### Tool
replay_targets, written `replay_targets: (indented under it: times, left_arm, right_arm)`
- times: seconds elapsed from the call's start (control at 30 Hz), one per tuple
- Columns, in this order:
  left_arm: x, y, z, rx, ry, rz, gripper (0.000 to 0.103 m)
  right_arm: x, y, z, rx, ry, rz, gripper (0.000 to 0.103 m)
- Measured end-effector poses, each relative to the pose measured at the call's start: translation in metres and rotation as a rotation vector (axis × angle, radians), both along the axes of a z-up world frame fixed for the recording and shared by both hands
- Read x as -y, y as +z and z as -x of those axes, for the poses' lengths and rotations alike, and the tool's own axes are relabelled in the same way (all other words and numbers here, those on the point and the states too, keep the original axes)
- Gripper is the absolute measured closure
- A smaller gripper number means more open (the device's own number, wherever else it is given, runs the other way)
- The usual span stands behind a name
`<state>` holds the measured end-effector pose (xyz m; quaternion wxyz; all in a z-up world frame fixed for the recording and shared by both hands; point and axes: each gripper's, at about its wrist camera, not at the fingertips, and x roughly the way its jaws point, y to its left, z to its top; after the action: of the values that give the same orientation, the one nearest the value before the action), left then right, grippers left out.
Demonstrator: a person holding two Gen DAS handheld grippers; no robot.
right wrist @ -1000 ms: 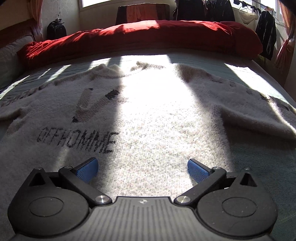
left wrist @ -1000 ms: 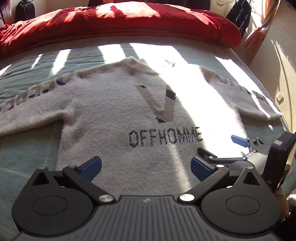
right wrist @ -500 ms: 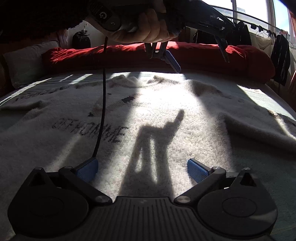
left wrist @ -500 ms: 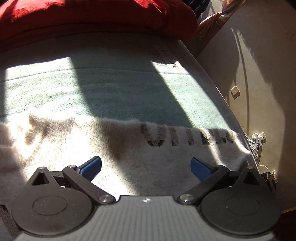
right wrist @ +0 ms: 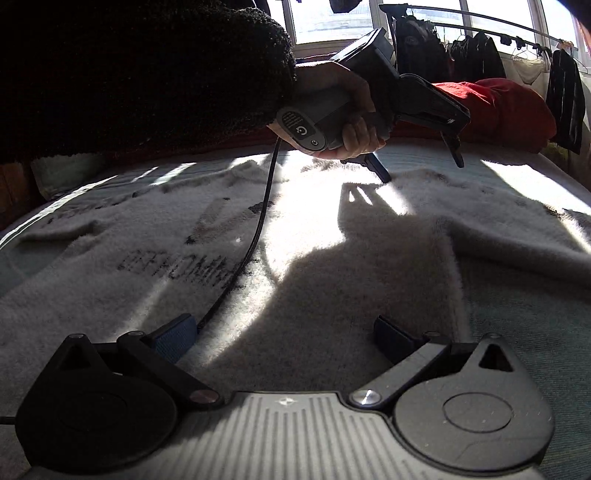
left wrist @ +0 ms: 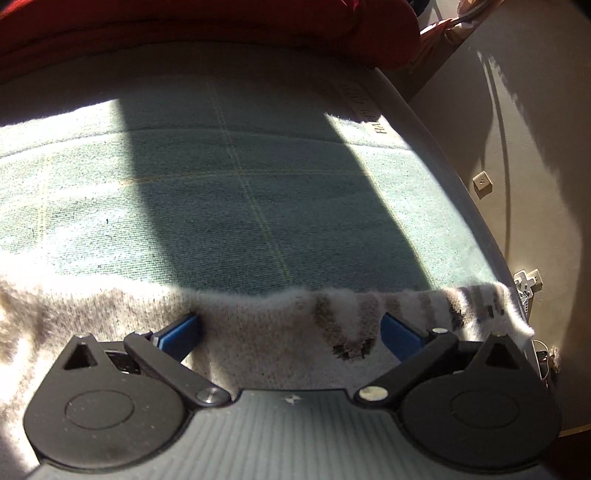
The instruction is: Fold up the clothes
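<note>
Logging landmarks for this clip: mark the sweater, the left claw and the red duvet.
sweater (right wrist: 332,266), right wrist view, mid chest beside the lettering.
left claw (right wrist: 421,170), right wrist view, gap between its two fingertips, over the sweater.
red duvet (left wrist: 207,22), left wrist view, its front fold at the bed's far end.

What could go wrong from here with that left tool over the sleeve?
1. The left tool is open over the fuzzy white sweater sleeve near the bed's edge; the cuff could slip off the side.
2. Its black cable trails across the sweater body toward the open right tool and may snag.
</note>
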<state>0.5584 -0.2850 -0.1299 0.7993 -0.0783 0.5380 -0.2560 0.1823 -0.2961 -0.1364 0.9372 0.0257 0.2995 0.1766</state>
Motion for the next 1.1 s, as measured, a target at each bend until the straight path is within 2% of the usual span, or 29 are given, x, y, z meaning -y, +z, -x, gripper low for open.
replay_targets:
  times: [0.07,0.17,0.23,0.33,0.47,0.57,0.63,0.77,0.83,0.9,1.03,1.1]
  left_arm:
    - [0.005,0.010,0.007,0.018,-0.039,-0.020,0.001]
    - [0.012,0.029,0.026,0.048,-0.123,0.017,0.001]
    - [0.021,0.031,0.031,0.053,-0.169,0.036,0.001]
    - [0.037,0.018,0.029,0.043,-0.193,-0.003,0.001]
    - [0.047,0.001,0.020,0.025,-0.167,-0.061,0.001]
    - [0.045,0.018,0.032,0.039,-0.185,-0.082,0.001]
    - [0.037,0.040,0.049,0.073,-0.218,-0.124,0.001]
    - [0.002,0.082,0.087,0.108,-0.219,-0.179,0.001]
    - [-0.029,0.106,0.114,0.125,-0.186,-0.193,0.001]
    - [-0.058,0.119,0.136,0.108,-0.144,-0.192,0.001]
    - [-0.125,0.133,0.187,0.079,-0.032,-0.144,0.001]
    - [-0.149,0.129,0.206,0.075,0.017,-0.132,0.001]
  right_arm:
    - [0.000,0.000,0.000,0.000,0.001,-0.008,0.000]
    - [0.003,0.000,0.000,-0.001,0.001,-0.027,0.000]
    - [0.004,0.000,0.001,-0.001,0.000,-0.033,0.000]
    - [0.003,0.000,0.002,0.000,0.001,-0.027,0.000]
    - [0.004,0.000,0.001,-0.004,0.002,-0.033,0.000]
    - [0.006,0.000,0.000,-0.009,0.003,-0.044,0.000]
    - [0.005,0.000,0.000,-0.011,0.001,-0.039,0.000]
    - [-0.004,-0.001,0.000,-0.011,-0.004,0.021,0.000]
    - [-0.010,-0.002,-0.001,-0.010,-0.006,0.059,0.000]
    - [-0.013,-0.002,-0.002,-0.011,-0.007,0.075,0.000]
    - [-0.003,0.004,-0.005,-0.049,-0.022,0.000,0.000]
    - [0.005,0.013,-0.003,-0.089,-0.027,-0.040,0.000]
